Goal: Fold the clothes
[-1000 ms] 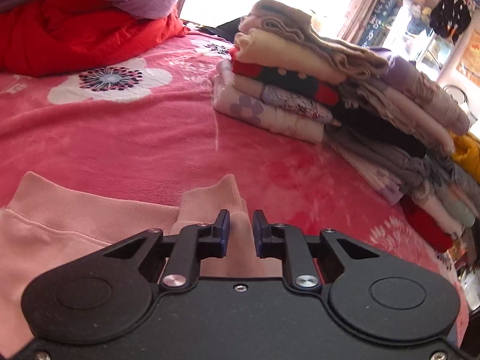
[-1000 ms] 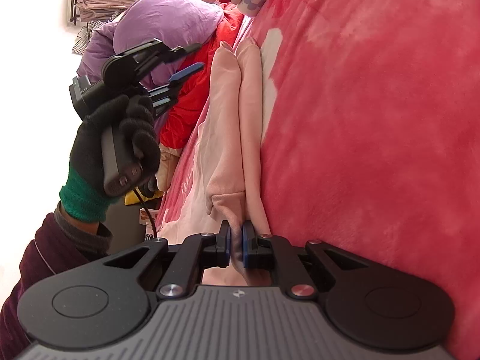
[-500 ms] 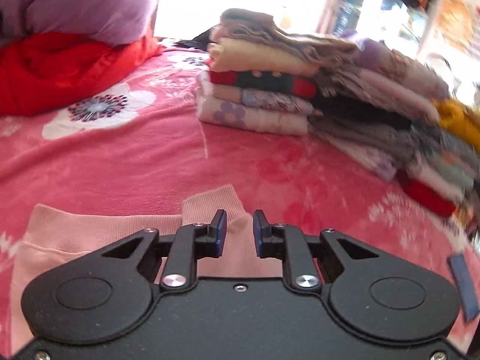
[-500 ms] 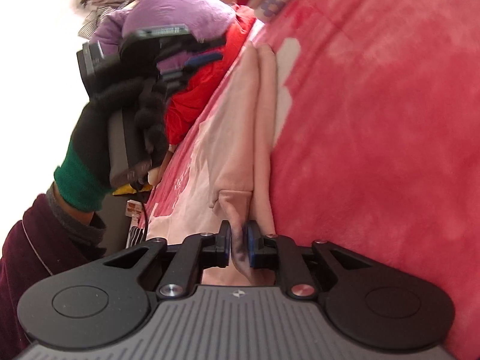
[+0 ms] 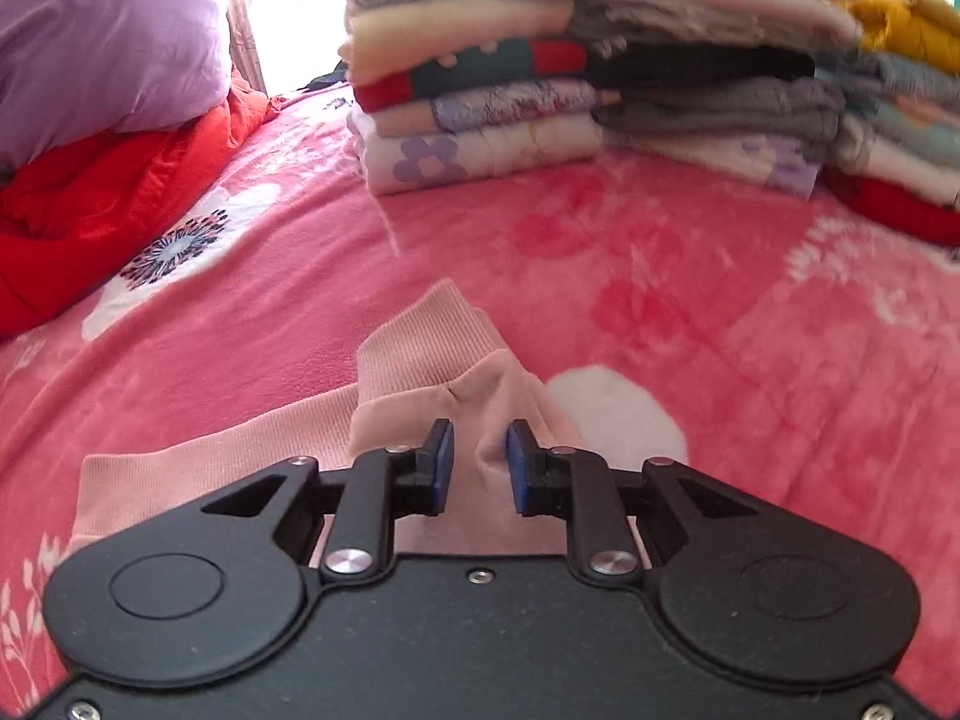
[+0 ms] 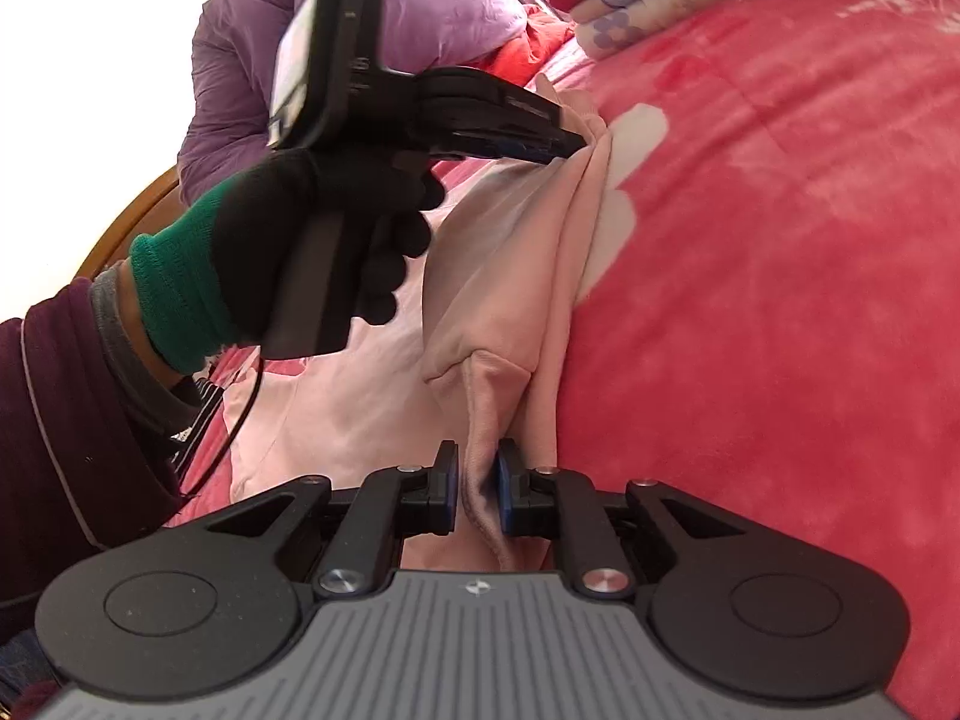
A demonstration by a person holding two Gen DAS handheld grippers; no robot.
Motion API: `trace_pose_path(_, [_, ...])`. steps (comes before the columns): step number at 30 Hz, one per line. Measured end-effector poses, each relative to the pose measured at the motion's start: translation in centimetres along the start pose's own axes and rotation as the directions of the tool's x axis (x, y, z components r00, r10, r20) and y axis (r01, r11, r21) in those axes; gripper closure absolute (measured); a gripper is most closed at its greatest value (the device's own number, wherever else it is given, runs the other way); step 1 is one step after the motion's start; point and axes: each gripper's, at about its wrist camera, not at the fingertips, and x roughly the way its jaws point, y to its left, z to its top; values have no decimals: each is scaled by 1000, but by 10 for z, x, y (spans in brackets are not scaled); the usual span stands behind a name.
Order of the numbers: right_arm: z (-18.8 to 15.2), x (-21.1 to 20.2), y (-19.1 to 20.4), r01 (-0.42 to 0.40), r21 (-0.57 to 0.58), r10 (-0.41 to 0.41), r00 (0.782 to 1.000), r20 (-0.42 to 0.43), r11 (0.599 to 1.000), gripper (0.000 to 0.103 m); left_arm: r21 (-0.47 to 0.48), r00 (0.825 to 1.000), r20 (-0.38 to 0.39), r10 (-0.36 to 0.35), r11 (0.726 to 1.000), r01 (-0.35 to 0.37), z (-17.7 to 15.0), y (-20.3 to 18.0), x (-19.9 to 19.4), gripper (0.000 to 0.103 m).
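A pale pink sweatshirt point(image 5: 420, 372) lies on the red flowered blanket point(image 5: 690, 300); its ribbed cuff points away from me. My left gripper point(image 5: 478, 468) has its jaws slightly apart with a fold of the pink fabric between them. In the right wrist view the same sweatshirt point(image 6: 498, 312) runs along the blanket point(image 6: 780, 300). My right gripper point(image 6: 478, 486) is shut on a fold of its near end. The left gripper point(image 6: 564, 147) shows there too, held by a black-gloved hand, with its tips on the far end of the sweatshirt.
Stacks of folded clothes point(image 5: 570, 78) stand at the far side of the blanket. A purple pillow point(image 5: 102, 36) lies on red bedding point(image 5: 102, 192) at the left. The purple pillow point(image 6: 372, 18) also shows in the right wrist view.
The left gripper has swung down onto the far end of the sweatshirt near the cuff. The right gripper keeps its hold, and the fabric between the two has lifted into a ridge.
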Motion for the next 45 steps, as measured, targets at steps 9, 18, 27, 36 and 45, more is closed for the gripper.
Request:
trace_pose_path(9, [-11,5,38,105,-283,-102,994,26,953,70,95,999,-30,12,995,-9,-1,-24,17,86])
trace_pose_path(18, [-12,1,37,110,-278,-102,994,42,954,70,-57,999,44,-29,998,31,29,0,22,86])
trace_pose_path(27, [-16,11,41,107,-330,-109,994,12,938,68,92,997,-63,38,995,-32,38,-23,55,88])
trace_pose_path(36, [-15,6,44,117,-342,-113,993,31,932,66,87,997,36,-68,994,64,-12,-28,-63,88])
trace_pose_path(45, [-27,1,51,145,-424,-138,989,47,894,58,353,994,-95,-45,933,76,-95,-76,-77,87])
